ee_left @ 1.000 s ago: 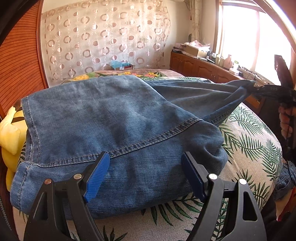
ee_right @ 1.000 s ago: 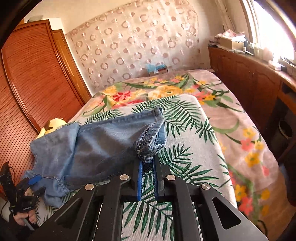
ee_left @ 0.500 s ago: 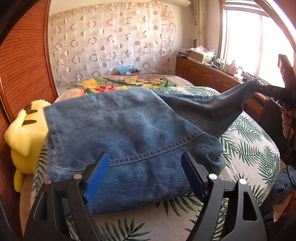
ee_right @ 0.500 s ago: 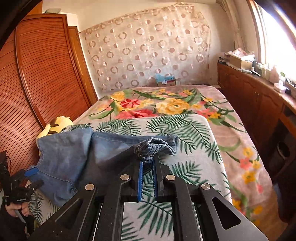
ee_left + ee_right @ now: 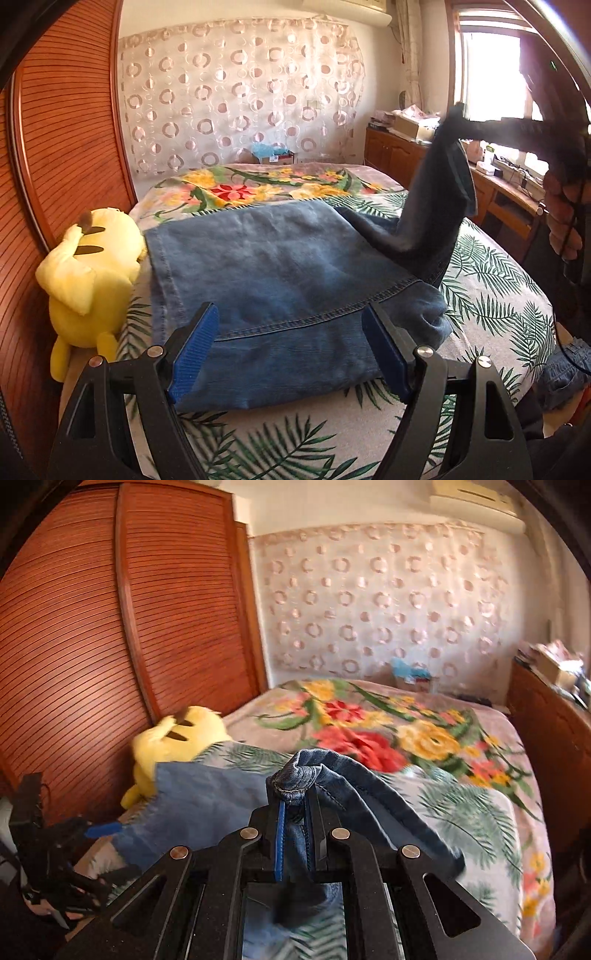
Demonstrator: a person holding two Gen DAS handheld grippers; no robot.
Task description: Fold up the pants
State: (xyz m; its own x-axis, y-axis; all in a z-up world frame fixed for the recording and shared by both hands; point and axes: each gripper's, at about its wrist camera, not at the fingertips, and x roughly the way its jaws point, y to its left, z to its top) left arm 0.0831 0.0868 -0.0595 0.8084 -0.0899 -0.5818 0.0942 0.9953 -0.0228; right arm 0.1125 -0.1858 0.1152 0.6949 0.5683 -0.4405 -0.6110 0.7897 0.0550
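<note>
Pants (image 5: 295, 775) hem between right hand-held gripper (image 5: 293, 812) pads

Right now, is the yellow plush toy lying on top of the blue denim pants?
No, the yellow plush toy lies beside the blue denim pants.

The right gripper (image 5: 293, 805) pinches a bunched hem of the blue jeans (image 5: 207, 805), lifting it above the leaf-print bedspread (image 5: 472, 812); the denim trails left toward a yellow plush toy (image 5: 173, 742). The left gripper (image 5: 99, 829) shows at the left edge.
</note>
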